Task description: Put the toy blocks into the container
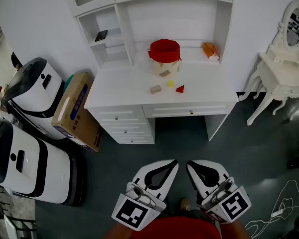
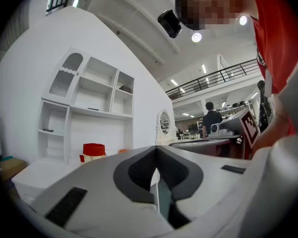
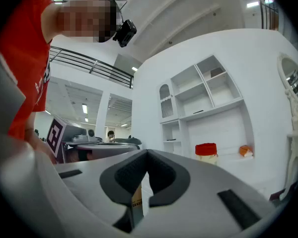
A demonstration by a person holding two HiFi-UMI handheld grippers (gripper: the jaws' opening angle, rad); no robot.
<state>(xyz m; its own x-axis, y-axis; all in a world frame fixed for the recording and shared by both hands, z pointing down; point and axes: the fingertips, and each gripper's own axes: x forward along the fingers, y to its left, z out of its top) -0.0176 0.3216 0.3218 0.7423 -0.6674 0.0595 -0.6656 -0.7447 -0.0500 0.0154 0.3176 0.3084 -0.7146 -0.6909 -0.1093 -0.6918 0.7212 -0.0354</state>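
Grey floor point(image 1: 189, 143) fills the lower half of your head view, and a white desk point(image 1: 124, 86) with a shelved hutch stands against the white wall at the upper middle. Two white-and-black machines point(image 1: 25, 166) sit along the left edge of the frame, one above the other. A white dressing table point(image 1: 281, 73) with an oval mirror stands at the upper right. A cardboard box point(image 1: 77, 111) leans between the upper machine and the desk's drawers.

At the bottom centre you hold both grippers side by side, their tips pointing up the frame toward the desk and well short of it. Your left gripper point(image 1: 173, 162) has its jaws pressed together; in the left gripper view point(image 2: 156, 171) the dark pads meet with nothing between them. Your right gripper point(image 1: 189, 164) is the same: its own view point(image 3: 144, 176) shows the jaws closed on nothing.

On the desk top, near the back and at the frame's upper middle, stands the container point(image 1: 164, 57), pale with a red rim. It also shows small in the left gripper view point(image 2: 93, 151) and the right gripper view point(image 3: 206, 152). An orange object point(image 1: 210, 49) lies to its right.

Just below the container in the head view, three toy blocks lie apart on the bare desk: a tan block point(image 1: 155, 89), a yellow block point(image 1: 170, 83) and a red block point(image 1: 180, 89).
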